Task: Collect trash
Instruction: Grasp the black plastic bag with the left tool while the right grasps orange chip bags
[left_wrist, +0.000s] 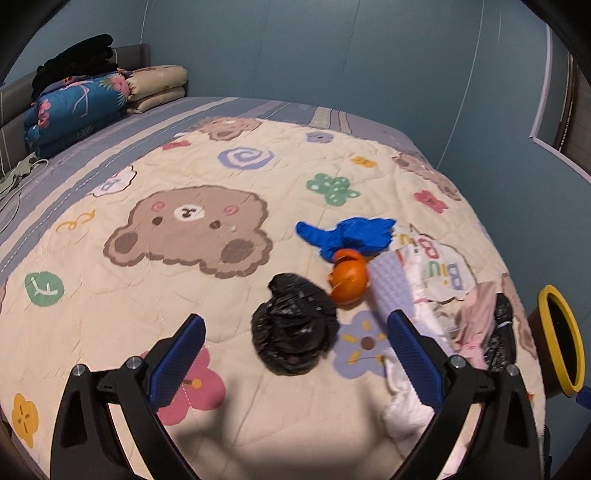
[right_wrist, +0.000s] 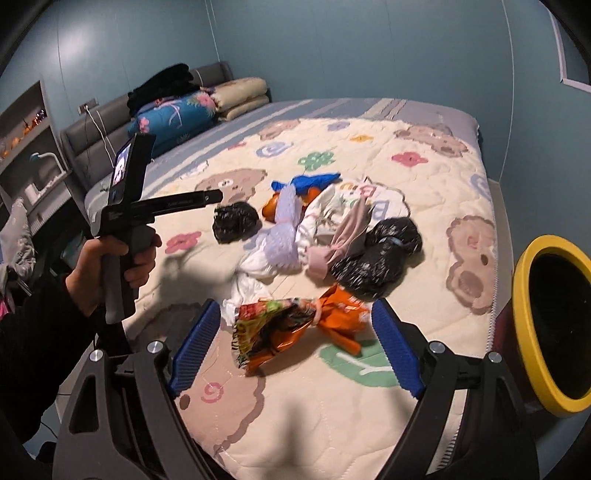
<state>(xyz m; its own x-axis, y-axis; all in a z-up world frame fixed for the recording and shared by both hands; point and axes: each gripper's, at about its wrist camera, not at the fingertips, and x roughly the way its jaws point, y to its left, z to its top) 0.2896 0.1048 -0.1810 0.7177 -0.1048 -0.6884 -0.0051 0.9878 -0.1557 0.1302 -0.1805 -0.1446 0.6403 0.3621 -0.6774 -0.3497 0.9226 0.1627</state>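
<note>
A crumpled black plastic bag (left_wrist: 294, 329) lies on the bear-print quilt, just ahead of my open, empty left gripper (left_wrist: 295, 349); it also shows in the right wrist view (right_wrist: 235, 222). Beyond it lie an orange bag (left_wrist: 348, 280) and a blue bag (left_wrist: 349, 234). My right gripper (right_wrist: 293, 345) is open and empty over a crumpled orange snack wrapper (right_wrist: 295, 328). A second, larger black bag (right_wrist: 376, 254) lies past the wrapper. A bin with a yellow rim (right_wrist: 524, 325) stands at the bed's right side; it also shows in the left wrist view (left_wrist: 561, 339).
A pile of pale clothes (right_wrist: 325, 221) lies between the trash items. Folded quilts and dark clothes (right_wrist: 177, 107) are stacked at the headboard. The left hand-held gripper body (right_wrist: 125, 221) is in the right wrist view. The bed edge (right_wrist: 493, 295) runs beside the bin.
</note>
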